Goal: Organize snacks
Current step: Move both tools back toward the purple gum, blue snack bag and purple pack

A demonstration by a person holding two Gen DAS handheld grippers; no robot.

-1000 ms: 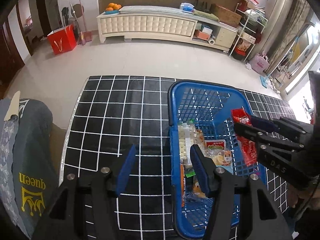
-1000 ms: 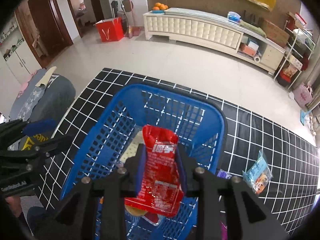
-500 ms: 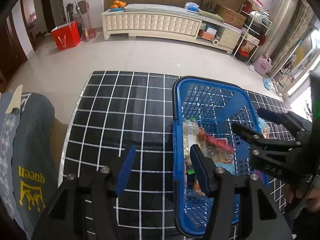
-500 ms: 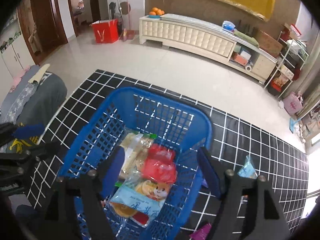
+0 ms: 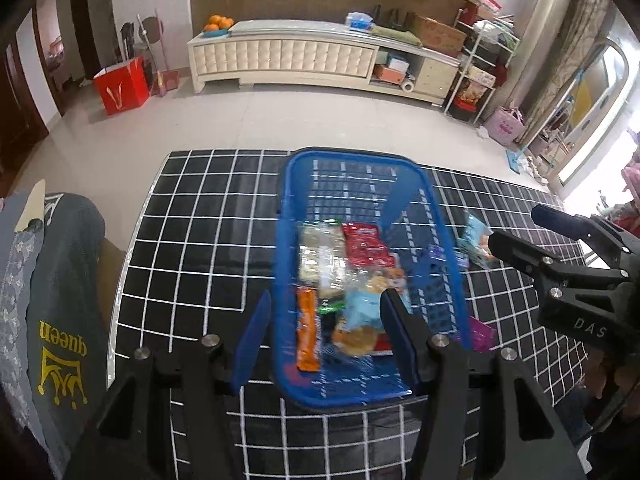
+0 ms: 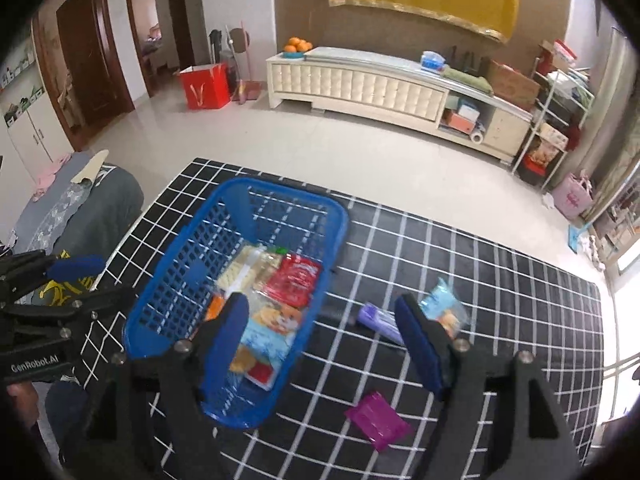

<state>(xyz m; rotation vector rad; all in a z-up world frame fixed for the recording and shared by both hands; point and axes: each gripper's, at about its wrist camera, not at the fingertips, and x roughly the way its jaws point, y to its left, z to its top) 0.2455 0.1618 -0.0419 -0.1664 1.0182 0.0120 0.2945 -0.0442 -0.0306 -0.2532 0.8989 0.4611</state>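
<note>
A blue plastic basket (image 5: 416, 184) (image 6: 180, 264) stands on a black grid-pattern mat and holds several snack packets, among them a red packet (image 5: 366, 244) (image 6: 294, 278). My left gripper (image 5: 326, 336) is open and empty above the basket's near end. My right gripper (image 6: 320, 340) is open and empty, to the right of the basket and above the mat; it also shows in the left wrist view (image 5: 516, 236). Loose on the mat to the right lie a light blue packet (image 6: 442, 308), a lilac packet (image 6: 380, 322) and a magenta packet (image 6: 378, 420).
The mat (image 6: 500, 288) ends at a pale tiled floor. A grey "queen" cushion (image 5: 60, 312) lies left of the mat. A white low cabinet (image 6: 360, 84) and a red bag (image 6: 204, 86) stand at the far wall; shelves are at the right.
My right gripper opened and let go of the red packet, which now lies in the basket. The right gripper then drew back and to the right.
</note>
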